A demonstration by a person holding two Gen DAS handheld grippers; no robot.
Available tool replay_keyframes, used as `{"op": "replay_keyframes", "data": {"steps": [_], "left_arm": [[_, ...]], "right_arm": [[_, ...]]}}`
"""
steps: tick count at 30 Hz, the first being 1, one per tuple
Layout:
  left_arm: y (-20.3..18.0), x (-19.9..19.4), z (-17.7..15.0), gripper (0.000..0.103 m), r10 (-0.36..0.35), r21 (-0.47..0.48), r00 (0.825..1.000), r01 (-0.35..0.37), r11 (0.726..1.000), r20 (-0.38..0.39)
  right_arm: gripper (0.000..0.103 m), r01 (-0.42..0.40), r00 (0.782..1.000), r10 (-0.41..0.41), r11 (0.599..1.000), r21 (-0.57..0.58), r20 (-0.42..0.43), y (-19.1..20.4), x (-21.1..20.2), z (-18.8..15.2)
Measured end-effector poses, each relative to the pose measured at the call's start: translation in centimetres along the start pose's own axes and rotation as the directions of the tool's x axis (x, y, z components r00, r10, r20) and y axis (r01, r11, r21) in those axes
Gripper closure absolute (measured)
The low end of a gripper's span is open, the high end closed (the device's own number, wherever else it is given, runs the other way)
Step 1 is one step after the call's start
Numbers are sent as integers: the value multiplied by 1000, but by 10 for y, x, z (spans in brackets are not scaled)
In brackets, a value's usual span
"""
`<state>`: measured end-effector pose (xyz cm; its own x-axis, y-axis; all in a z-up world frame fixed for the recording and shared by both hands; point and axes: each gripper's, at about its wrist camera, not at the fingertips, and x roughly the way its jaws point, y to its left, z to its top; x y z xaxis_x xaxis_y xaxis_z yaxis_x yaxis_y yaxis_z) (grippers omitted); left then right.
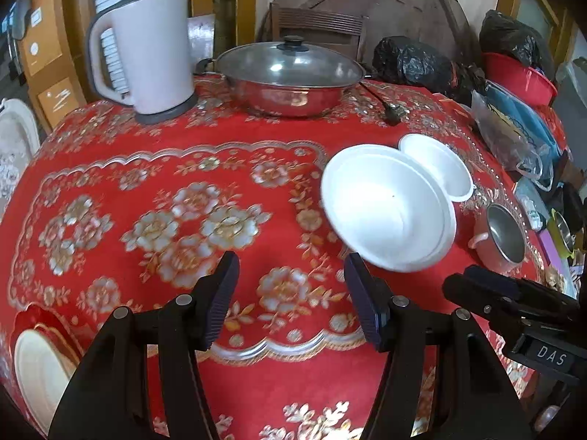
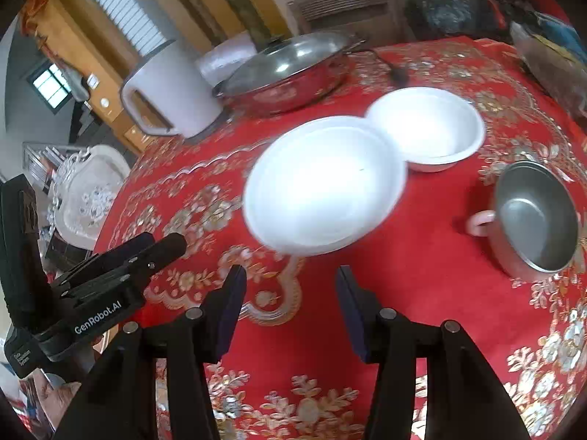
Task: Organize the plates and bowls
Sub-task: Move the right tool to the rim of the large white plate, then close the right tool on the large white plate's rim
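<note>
A large white plate [image 1: 385, 209] lies on the red floral tablecloth, and a smaller white bowl [image 1: 440, 165] sits just behind it, touching its rim. Both show in the right wrist view, plate [image 2: 323, 187] and bowl [image 2: 429, 132]. A small steel bowl with a pink handle [image 2: 532, 220] stands to the right; it also shows in the left wrist view [image 1: 502, 234]. My left gripper [image 1: 291, 271] is open and empty, just left of the plate's near edge. My right gripper [image 2: 290, 286] is open and empty, just short of the plate. A cream plate [image 1: 40, 370] sits at the table's left edge.
A white electric kettle [image 1: 146, 55] and a lidded steel pan [image 1: 290, 77] stand at the back of the table [image 1: 165, 183]. A black plug [image 1: 392, 113] lies beside the pan. Black bags [image 1: 414, 62], a red basin [image 1: 521, 77] and plastic bags crowd the right side.
</note>
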<state>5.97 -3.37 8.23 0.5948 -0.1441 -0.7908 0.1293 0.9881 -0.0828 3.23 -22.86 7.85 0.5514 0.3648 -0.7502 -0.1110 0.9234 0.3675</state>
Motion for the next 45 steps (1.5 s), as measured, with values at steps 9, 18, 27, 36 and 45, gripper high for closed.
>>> {"op": "replay_keyframes", "data": {"steps": [9,18,27,36,45], "left_arm": [[-15,24,25,43,-15,16,1000,15,1000,-13],[-23,53,40,43,-42,18,998,43,999,-56],[-23,73,53,35,-102,-2,986,103,995,-130],[-26,95,60,35,-118,-30,973,115,993,-197],[-24,106,57,77,-97,-29,972,93,995,-214]], "right_arm": [[52,45,999,-45,998,39,3,-25,4,16],[52,84,996,-85,992,95,5,-41,17,27],[52,56,998,-56,987,150,0,-50,28,37],[52,67,998,-64,988,139,-23,-52,41,44],[76,47,999,-47,993,105,-4,-53,50,47]]}}
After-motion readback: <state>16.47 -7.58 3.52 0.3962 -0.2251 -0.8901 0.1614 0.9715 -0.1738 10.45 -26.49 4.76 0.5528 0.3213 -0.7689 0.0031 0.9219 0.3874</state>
